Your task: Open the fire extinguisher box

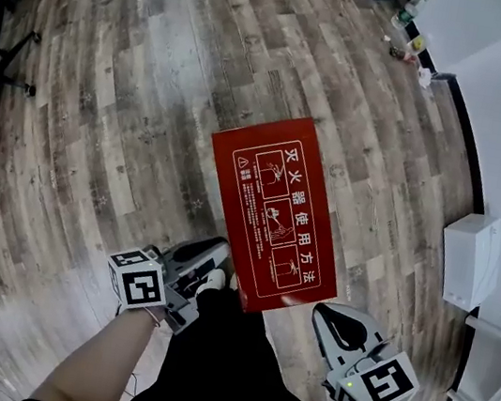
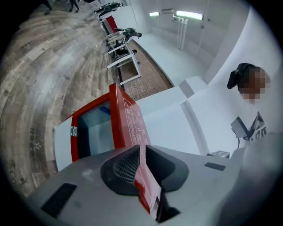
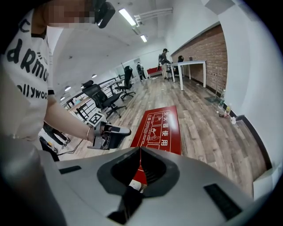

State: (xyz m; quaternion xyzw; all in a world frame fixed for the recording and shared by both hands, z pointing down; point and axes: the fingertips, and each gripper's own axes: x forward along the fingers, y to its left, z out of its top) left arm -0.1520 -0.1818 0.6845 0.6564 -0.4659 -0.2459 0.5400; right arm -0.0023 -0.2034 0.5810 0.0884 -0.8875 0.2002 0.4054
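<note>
The fire extinguisher box's red lid (image 1: 272, 213), printed with white instruction pictures, lies below me over the wooden floor. My left gripper (image 1: 220, 271) is at the lid's near left edge. In the left gripper view its jaws (image 2: 140, 148) are shut on the thin red lid (image 2: 128, 117), seen edge-on, with the box's red frame and window (image 2: 90, 130) behind. My right gripper (image 1: 325, 314) sits by the lid's near right corner. In the right gripper view its jaws (image 3: 140, 150) are shut, with nothing seen clamped. The lid (image 3: 161, 128) stretches ahead, and the left gripper (image 3: 126, 131) is at its left edge.
A white box (image 1: 470, 255) stands against the white wall at the right, with bottles (image 1: 405, 45) farther along the skirting. Office chairs (image 3: 99, 99) and a white table (image 3: 190, 66) stand across the room. My black-trousered legs (image 1: 225, 352) are right behind the lid.
</note>
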